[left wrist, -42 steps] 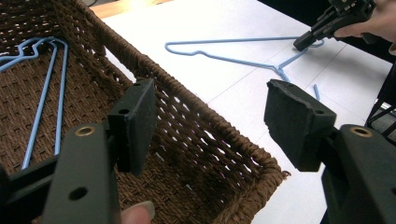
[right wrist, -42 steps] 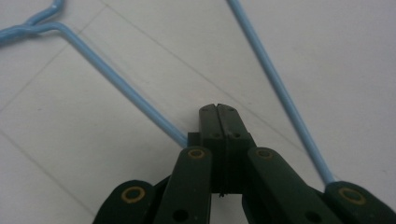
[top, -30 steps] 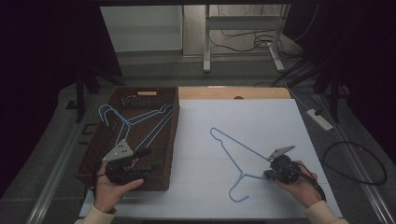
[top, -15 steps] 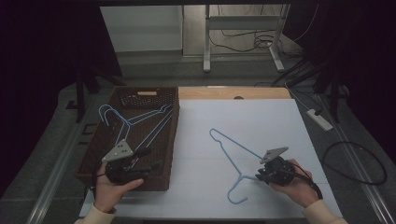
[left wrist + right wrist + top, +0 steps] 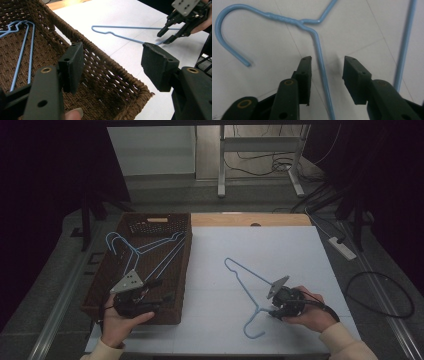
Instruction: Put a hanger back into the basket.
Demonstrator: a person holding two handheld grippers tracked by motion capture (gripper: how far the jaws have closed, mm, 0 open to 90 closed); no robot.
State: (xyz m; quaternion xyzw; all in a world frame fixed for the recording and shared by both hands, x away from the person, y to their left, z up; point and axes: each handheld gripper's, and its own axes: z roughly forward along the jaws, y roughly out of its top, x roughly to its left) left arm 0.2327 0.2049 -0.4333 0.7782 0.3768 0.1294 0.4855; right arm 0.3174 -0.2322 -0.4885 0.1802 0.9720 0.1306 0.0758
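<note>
A light-blue wire hanger (image 5: 245, 276) lies flat on the white table top (image 5: 260, 250), hook toward the near edge. My right gripper (image 5: 274, 311) rests low at its neck. Its jaws have just been opening, and the hanger's wire (image 5: 320, 50) runs between them untouched by either pad (image 5: 305, 75). My left gripper (image 5: 162, 289) hovers open over the near right corner of the brown wicker basket (image 5: 186, 270), nothing between its jaws. In the left gripper view (image 5: 112, 53) the basket rim (image 5: 105, 62) lies below, and the right gripper (image 5: 165, 37) shows beyond, by the hanger (image 5: 120, 27).
Several blue hangers (image 5: 150, 251) lie inside the basket, also seen in the left gripper view (image 5: 22, 47). A wooden strip (image 5: 250, 220) edges the table's far side. A white power strip (image 5: 342, 247) and a looped black cable (image 5: 380, 295) lie on the floor at right.
My right gripper has slid a little left along the hanger and its jaws have opened off the wire. The left hand and the hanger have stayed put.
</note>
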